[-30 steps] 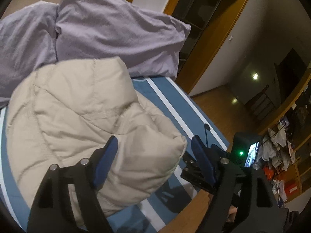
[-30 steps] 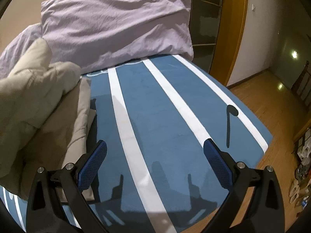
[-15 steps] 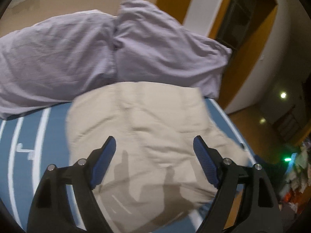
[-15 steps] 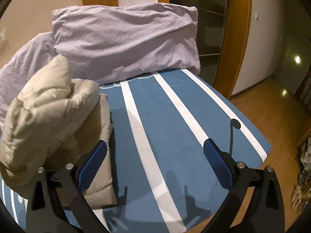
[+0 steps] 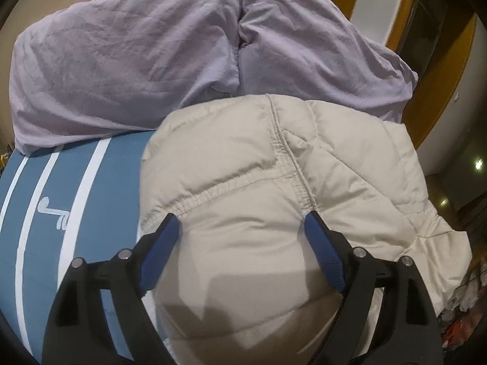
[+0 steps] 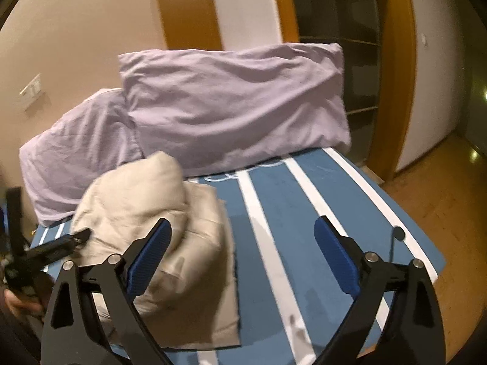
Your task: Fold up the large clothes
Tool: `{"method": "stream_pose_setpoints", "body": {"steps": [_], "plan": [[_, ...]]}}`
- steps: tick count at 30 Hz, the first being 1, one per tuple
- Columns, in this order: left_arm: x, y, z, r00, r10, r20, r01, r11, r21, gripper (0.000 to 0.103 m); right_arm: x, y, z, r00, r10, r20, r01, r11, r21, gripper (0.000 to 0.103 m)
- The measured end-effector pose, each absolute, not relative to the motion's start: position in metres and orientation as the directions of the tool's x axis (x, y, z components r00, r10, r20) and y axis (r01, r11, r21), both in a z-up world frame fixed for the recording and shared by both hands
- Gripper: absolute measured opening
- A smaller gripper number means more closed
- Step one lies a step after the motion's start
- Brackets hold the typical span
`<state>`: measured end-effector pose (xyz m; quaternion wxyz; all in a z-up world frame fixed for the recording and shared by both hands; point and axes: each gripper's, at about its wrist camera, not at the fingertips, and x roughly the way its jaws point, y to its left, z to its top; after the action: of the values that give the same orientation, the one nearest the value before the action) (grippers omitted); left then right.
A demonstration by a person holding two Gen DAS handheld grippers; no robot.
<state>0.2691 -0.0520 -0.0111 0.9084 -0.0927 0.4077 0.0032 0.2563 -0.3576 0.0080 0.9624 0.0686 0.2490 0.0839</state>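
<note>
1. The puffy beige jacket (image 5: 274, 200) sits folded in a thick bundle on the striped blue bed (image 5: 100, 182), at about 9 o'clock in the right wrist view, just in front of the lilac pillows (image 5: 127, 60).
2. Risk, as I judge it: the padding is springy, so the top layer may puff up and flop open once nothing presses on it. In the right wrist view the upper fold (image 6: 143, 194) already bulges higher than the flat layer below.
3. Another risk: the bundle lies near the bed's edge in the left wrist view, at roughly 4 o'clock, so a careless shove could slide it toward the floor.
4. The left gripper (image 5: 242, 225) is spread wide, its blue pads either side of the jacket's top panel; whether they touch the fabric, I cannot tell. It grips nothing.
5. The right gripper (image 6: 242, 232) is also spread wide and grips nothing, over the bed with its left pad (image 6: 149, 255) just in front of the jacket.
</note>
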Motion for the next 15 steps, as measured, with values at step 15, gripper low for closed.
{"method": "stream_pose_setpoints", "body": {"steps": [15], "plan": [[0.269,-0.093,-0.04,0.708,-0.054,-0.704,-0.032,0.994,-0.109,0.085,0.297,-0.292,0.015,0.819,0.32,-0.476,-0.286,0.947,0.145,0.058]]}}
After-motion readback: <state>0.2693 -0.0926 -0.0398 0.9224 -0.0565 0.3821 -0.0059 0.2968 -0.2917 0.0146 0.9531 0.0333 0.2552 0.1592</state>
